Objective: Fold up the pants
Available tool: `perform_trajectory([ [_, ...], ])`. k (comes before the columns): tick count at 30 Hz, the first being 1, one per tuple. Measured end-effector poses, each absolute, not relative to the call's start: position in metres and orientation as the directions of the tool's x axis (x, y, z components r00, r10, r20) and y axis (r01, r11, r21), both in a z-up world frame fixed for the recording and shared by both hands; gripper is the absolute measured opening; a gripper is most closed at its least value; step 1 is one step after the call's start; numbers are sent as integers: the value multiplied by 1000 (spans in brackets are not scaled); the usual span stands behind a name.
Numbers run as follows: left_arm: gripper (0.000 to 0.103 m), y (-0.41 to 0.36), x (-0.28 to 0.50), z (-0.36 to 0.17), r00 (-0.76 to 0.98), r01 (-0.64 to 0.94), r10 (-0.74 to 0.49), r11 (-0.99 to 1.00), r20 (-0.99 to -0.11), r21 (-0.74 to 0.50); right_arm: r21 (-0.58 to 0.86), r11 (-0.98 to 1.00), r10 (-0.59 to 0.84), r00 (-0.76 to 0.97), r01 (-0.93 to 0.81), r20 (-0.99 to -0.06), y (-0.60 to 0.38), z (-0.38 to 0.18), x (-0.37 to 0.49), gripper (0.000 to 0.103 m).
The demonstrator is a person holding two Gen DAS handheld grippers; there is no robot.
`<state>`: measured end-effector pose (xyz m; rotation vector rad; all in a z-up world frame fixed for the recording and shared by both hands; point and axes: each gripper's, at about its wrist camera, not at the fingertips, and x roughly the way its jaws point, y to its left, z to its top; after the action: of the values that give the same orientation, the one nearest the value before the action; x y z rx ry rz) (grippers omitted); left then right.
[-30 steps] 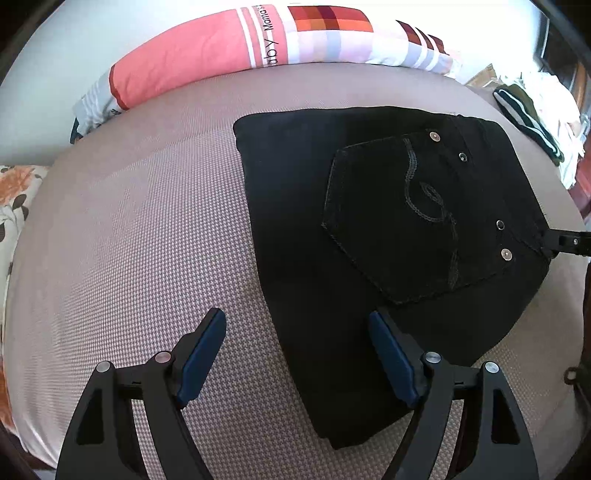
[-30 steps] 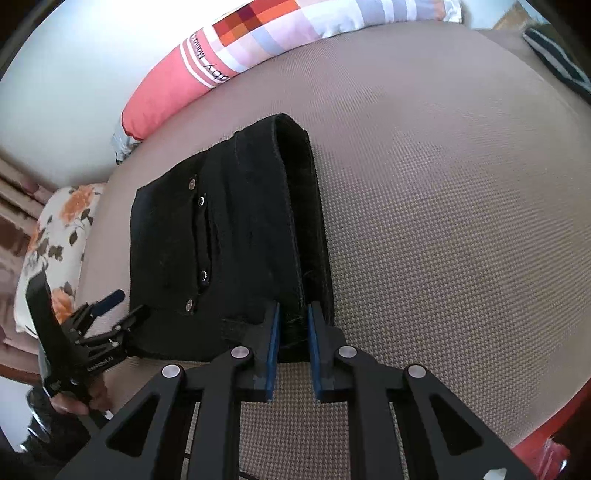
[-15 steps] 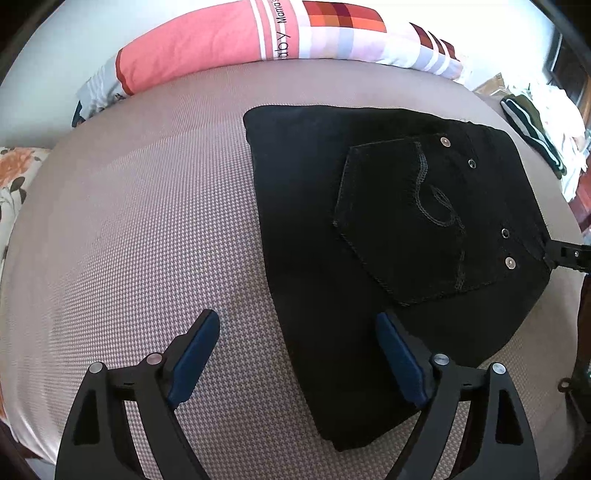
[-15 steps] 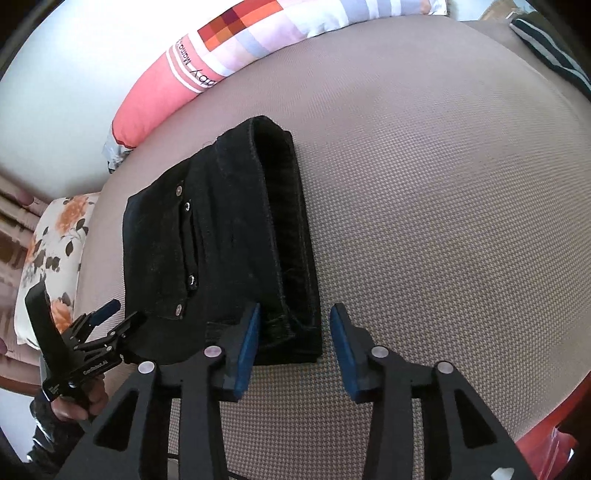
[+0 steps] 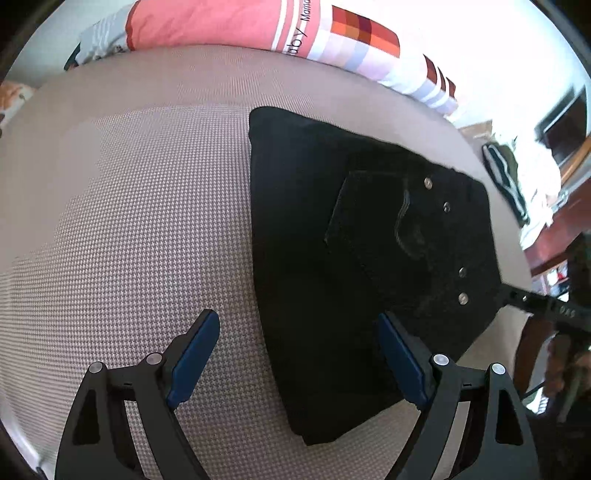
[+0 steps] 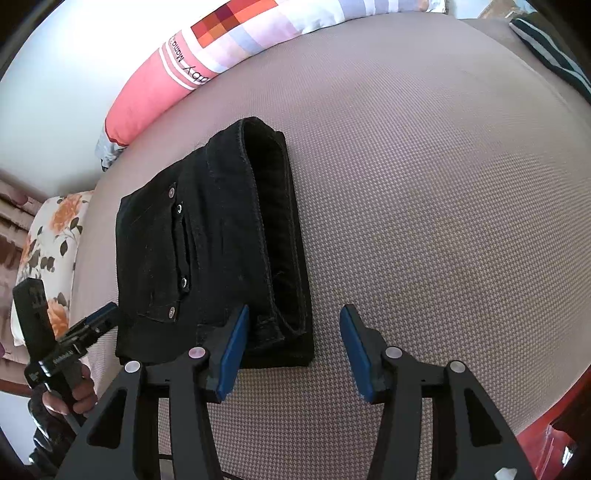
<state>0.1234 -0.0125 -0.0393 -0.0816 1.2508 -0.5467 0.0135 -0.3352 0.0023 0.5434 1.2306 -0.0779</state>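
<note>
Left wrist view: you are over a bed surface point(image 5: 129, 221) covered in a fine taupe houndstooth weave, with a white wall behind and a long pink, checked and striped pillow point(image 5: 229, 26) along the far edge. The folded black pants point(image 5: 314, 258) lie flat right of centre, back pocket with curled stitching and four rivets facing up. A heap of clothes point(image 5: 506, 177) sits at the far right corner, red-brown woodwork beyond it, blurred. Your left gripper point(image 5: 299, 354) stands wide, nothing pinched; its right pad hangs over the near part of the pants, the left pad over bare cover. The tip of your right gripper point(image 5: 532, 304) pokes in at the pants' right edge. Right wrist view: only here do you see the stacked folded layers along the pants' point(image 6: 207, 240) right side, and a floral pillow point(image 6: 48, 251) at the left. Your right gripper point(image 6: 291, 347) has just been opening; its jaws stand parted with the pants' near right corner between them, pads clear of the cloth. Your left gripper point(image 6: 99, 317) shows at left, a hand point(image 6: 74, 391) on its handle.
</note>
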Motion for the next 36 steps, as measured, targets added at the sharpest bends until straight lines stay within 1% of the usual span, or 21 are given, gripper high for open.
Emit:
perform_trajectory([
  [4,86,0,133,-41,171,288,-498,850,-850,-440,363,870,241,353,335,-904,-337,7,17,48],
  [7,86,6,135,-41,166,256,-519,844,-839,-471,373,871,247,370,320,-895,-337,13,21,48],
  [10,86,10,139,-44,141,227,-555,824,-820,-518,440,848,309,398,296,-864,-341,16,31,48],
  [12,86,11,140,-45,136,208,-564,820,-815,-533,470,835,338,408,285,-848,-343,16,37,48],
  [15,86,15,140,-47,137,198,-563,822,-815,-534,472,838,348,398,273,-849,-344,12,48,50],
  [19,86,25,141,-49,128,174,-598,799,-791,-576,501,823,381,394,268,-836,-349,2,60,50],
  [24,86,26,143,-51,124,157,-626,779,-770,-608,592,757,483,375,275,-791,-360,-19,63,50],
  [31,85,32,150,-55,114,121,-657,754,-745,-646,674,690,569,379,263,-730,-376,-36,60,50],
  [36,85,42,157,-59,94,66,-707,707,-701,-704,722,636,619,381,271,-687,-384,-47,56,51],
])
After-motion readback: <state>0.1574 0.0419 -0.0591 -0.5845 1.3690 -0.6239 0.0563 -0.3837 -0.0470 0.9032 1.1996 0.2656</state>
